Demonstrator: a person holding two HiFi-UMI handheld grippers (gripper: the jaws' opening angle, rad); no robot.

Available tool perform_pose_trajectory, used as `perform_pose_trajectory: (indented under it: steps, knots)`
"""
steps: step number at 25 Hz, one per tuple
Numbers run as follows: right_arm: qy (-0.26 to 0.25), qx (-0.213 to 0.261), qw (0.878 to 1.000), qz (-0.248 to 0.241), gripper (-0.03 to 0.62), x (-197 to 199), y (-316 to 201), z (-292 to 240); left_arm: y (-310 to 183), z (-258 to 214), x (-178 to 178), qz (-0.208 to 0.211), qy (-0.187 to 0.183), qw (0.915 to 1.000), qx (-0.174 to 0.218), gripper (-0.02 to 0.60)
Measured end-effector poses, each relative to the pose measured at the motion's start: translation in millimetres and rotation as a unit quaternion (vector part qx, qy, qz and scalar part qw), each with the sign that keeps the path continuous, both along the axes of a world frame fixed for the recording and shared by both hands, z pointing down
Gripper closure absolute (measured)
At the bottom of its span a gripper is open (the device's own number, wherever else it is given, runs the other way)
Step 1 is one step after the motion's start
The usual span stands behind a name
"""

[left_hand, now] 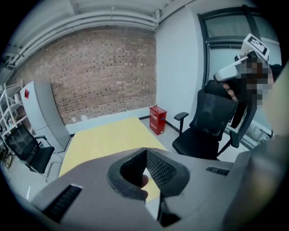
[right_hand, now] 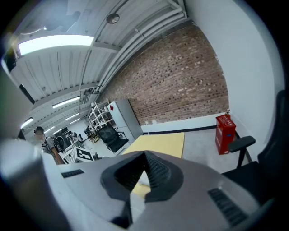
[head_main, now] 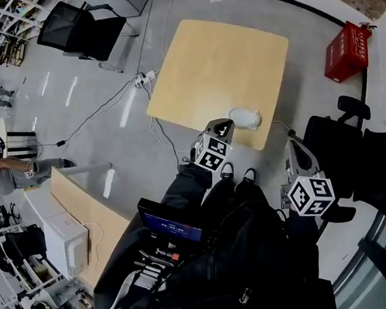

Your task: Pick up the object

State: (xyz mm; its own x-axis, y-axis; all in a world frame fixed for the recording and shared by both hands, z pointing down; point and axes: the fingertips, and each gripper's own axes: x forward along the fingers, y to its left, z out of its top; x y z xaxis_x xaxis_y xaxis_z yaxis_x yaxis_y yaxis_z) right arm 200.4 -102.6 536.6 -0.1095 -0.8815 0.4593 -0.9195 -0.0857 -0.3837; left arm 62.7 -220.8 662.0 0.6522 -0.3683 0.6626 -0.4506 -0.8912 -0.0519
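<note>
A small white object lies on the yellow table, close to its near edge. My left gripper hovers just left of the object and near the table edge, its jaws shut with nothing between them. My right gripper is held lower right, off the table, jaws also shut and empty. In the left gripper view the closed jaws point over the yellow tabletop. In the right gripper view the closed jaws face the same table from farther off.
A red crate stands on the floor beyond the table's right corner. Black office chairs sit at the far left and near right. Cables trail across the floor. A lit screen is near my body.
</note>
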Motion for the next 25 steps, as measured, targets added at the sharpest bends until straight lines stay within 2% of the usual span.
perform_pose_trajectory:
  steps: [7,12,13,18,25]
  knots:
    - [-0.002,-0.033,0.999,0.022,0.591,8.0,-4.0,20.2,-23.4,46.8,11.6,0.065,-0.052,0.9965,0.0,0.584]
    - [-0.003,-0.048,0.998,0.039,0.589,12.7,-5.4,28.0,-33.4,71.3,20.8,0.097,-0.073,0.9926,-0.012,0.583]
    - [-0.004,-0.051,0.998,0.042,0.589,13.4,-5.0,29.6,-33.2,74.8,23.1,0.104,-0.075,0.9916,-0.016,0.544]
    - [-0.005,-0.058,0.997,0.056,0.589,17.3,-4.2,34.2,-32.6,86.8,34.0,0.137,-0.085,0.9868,-0.02,0.524]
    - [-0.008,-0.066,0.995,0.069,0.591,21.7,-4.8,39.2,-30.9,109.1,41.4,0.224,-0.136,0.965,-0.009,0.401]
